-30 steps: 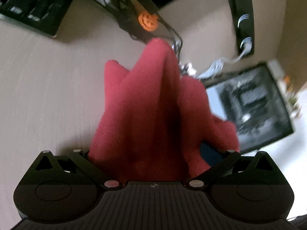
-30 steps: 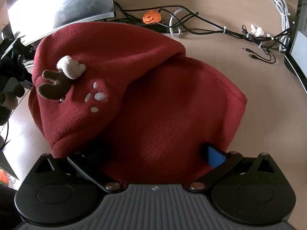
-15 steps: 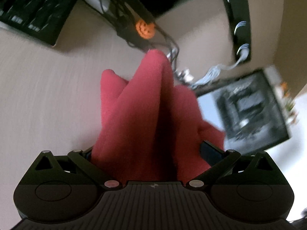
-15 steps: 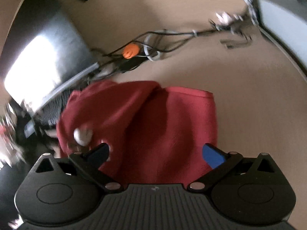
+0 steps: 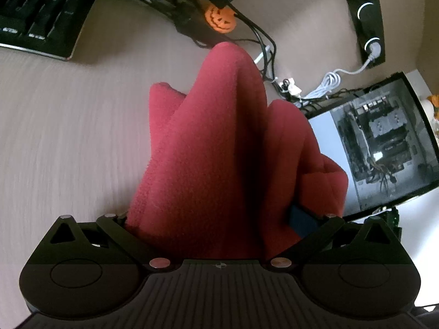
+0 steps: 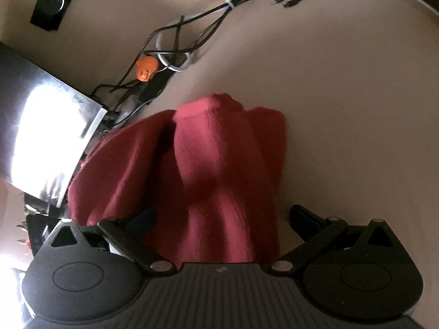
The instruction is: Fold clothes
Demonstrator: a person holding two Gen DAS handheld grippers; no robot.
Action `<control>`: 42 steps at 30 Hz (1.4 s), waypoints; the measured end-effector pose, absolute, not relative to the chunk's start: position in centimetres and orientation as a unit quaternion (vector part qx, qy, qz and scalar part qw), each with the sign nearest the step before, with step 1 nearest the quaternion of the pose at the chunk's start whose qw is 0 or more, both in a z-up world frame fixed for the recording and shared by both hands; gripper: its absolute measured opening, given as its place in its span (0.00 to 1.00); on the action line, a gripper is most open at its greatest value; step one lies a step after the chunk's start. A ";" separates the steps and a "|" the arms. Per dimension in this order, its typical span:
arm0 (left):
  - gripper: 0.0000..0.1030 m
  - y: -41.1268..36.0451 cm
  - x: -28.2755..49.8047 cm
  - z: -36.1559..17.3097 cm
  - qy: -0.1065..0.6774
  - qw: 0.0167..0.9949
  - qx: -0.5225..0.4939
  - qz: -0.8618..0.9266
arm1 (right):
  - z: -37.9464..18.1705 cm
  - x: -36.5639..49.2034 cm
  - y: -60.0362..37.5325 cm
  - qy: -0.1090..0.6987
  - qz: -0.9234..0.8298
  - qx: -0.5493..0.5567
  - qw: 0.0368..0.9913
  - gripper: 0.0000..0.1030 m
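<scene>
— Since the red fleece garment [image 5: 219, 159] hangs from both grippers above the surface [image 5: 68, 137], which way does it run?

— Away from the fingers, its long folds reaching toward the far cables [image 6: 192, 27] and orange pumpkin figure [image 5: 221, 20]. The left gripper [image 5: 216, 219] pinches bunched cloth. The right gripper [image 6: 219, 219] also has cloth between its fingers, though the right-hand finger [image 6: 304, 219] stands clear of it, so its grip cannot be judged.

— Which is nearer?

— Neither, clearly.
</scene>
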State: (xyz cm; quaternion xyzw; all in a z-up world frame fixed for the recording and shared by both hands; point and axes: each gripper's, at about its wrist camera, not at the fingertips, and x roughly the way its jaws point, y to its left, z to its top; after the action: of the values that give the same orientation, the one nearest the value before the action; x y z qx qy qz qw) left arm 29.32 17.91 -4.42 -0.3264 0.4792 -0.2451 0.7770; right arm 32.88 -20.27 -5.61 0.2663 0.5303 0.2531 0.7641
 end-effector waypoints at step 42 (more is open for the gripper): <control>1.00 22.1 21.9 -2.0 0.411 0.787 -0.407 -0.215 | -2.6 35.2 -6.6 0.509 0.467 0.192 0.697 1.00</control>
State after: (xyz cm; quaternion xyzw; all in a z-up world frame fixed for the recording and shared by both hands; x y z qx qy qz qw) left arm 21.87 22.09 -2.02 -0.4073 0.4106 -0.2153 0.7869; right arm 35.18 -6.63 -2.56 0.1922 0.5090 0.4668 0.6971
